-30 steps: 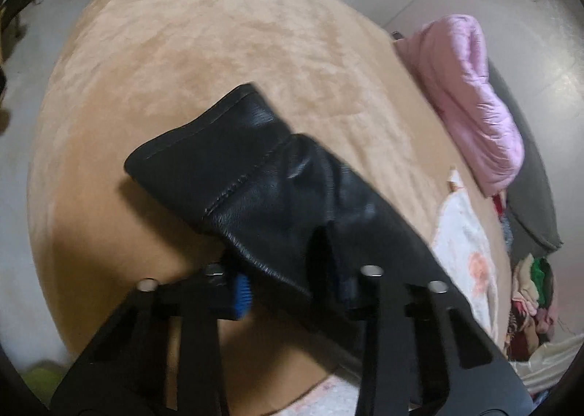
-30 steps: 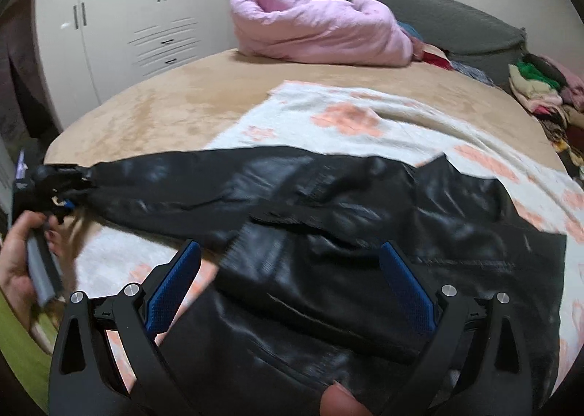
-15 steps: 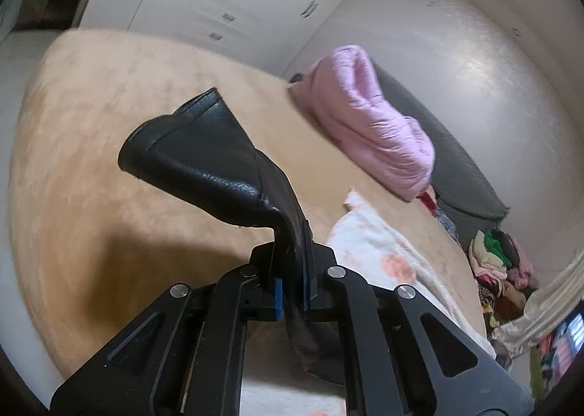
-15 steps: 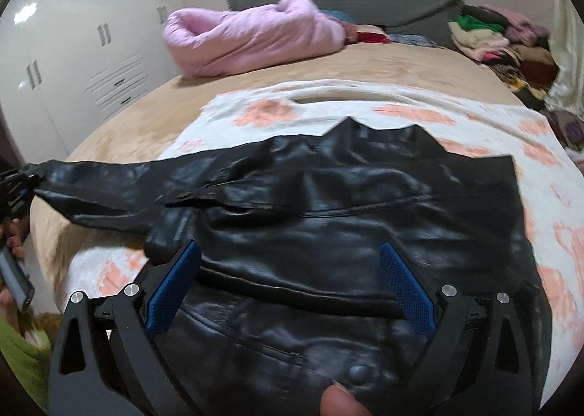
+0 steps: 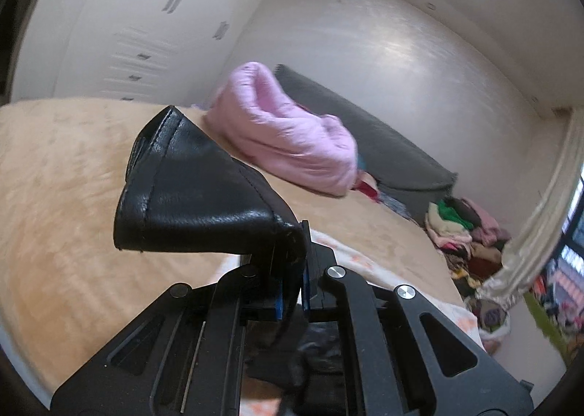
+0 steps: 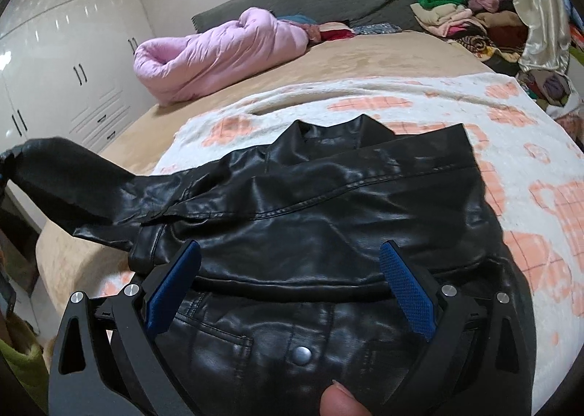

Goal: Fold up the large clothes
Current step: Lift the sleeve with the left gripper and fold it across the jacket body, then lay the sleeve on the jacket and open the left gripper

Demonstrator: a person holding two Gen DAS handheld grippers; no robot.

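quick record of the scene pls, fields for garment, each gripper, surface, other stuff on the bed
garment: black leather jacket, spread flat, one sleeve lifted off to the side
left gripper: shut on the sleeve cuff
right gripper: open, over the jacket's body, holding nothing
surface: white and orange blanket on a tan bed
other: pink quilt, clothes pile

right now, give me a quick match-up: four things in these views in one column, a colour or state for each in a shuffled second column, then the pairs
1. left gripper
2. right gripper
3. rolled quilt
4. blanket under the jacket

A. white with orange patches
B. open above the jacket body
C. pink
D. shut on the black sleeve

Pairs: 1-D, 2-B, 3-C, 4-A
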